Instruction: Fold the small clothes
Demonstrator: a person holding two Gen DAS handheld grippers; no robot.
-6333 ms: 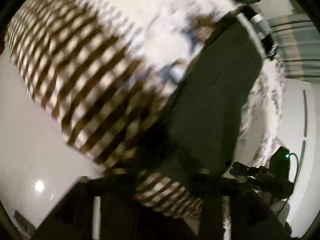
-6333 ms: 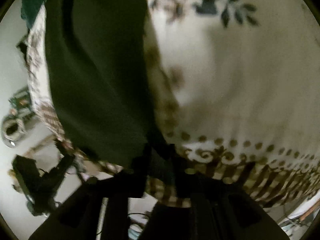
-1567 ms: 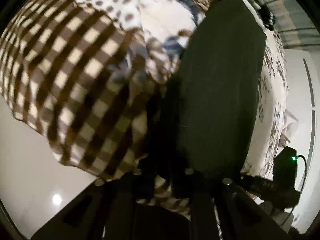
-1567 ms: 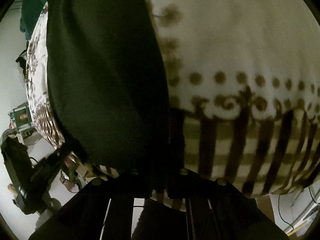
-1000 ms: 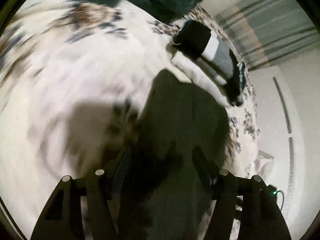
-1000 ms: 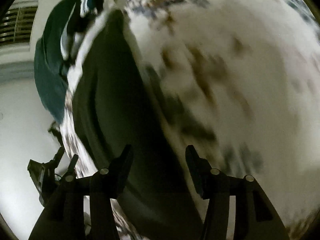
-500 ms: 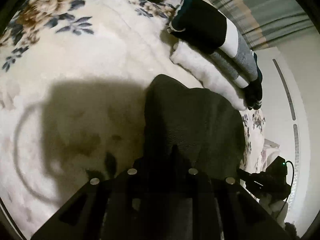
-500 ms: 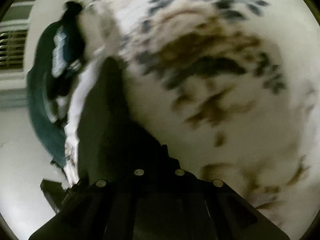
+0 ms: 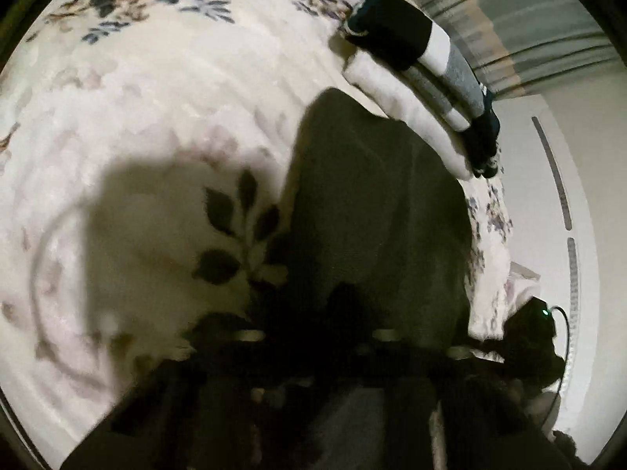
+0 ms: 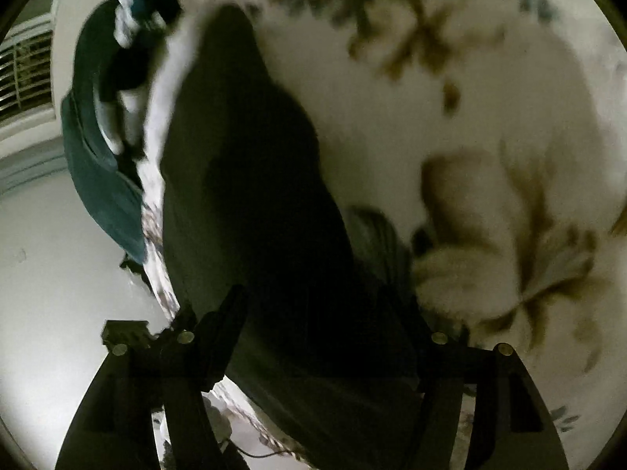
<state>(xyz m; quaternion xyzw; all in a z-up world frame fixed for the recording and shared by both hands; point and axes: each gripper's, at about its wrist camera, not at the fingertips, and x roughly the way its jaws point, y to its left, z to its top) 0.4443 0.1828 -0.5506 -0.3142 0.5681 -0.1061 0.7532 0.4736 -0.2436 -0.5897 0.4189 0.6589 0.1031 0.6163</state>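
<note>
A dark green garment (image 9: 376,203) lies on a cream floral blanket (image 9: 164,109); it also shows in the right wrist view (image 10: 250,203). My left gripper (image 9: 313,333) is shut on the near edge of the garment, its fingers lost in shadow. My right gripper (image 10: 329,313) is open, one finger (image 10: 223,325) on each side of the garment's near edge, which lies between them on the blanket (image 10: 490,125).
A stack of folded clothes (image 9: 427,70), black, white and grey, lies just beyond the garment; it shows in the right wrist view (image 10: 133,58) too. A teal cloth (image 10: 98,164) lies by the blanket's edge. A black device with a green light (image 9: 540,325) is at right.
Both grippers carried the garment from the checked blanket edge onto the floral middle, opened, then shut on it. Since half a second ago my right gripper has opened; my left stays shut.
</note>
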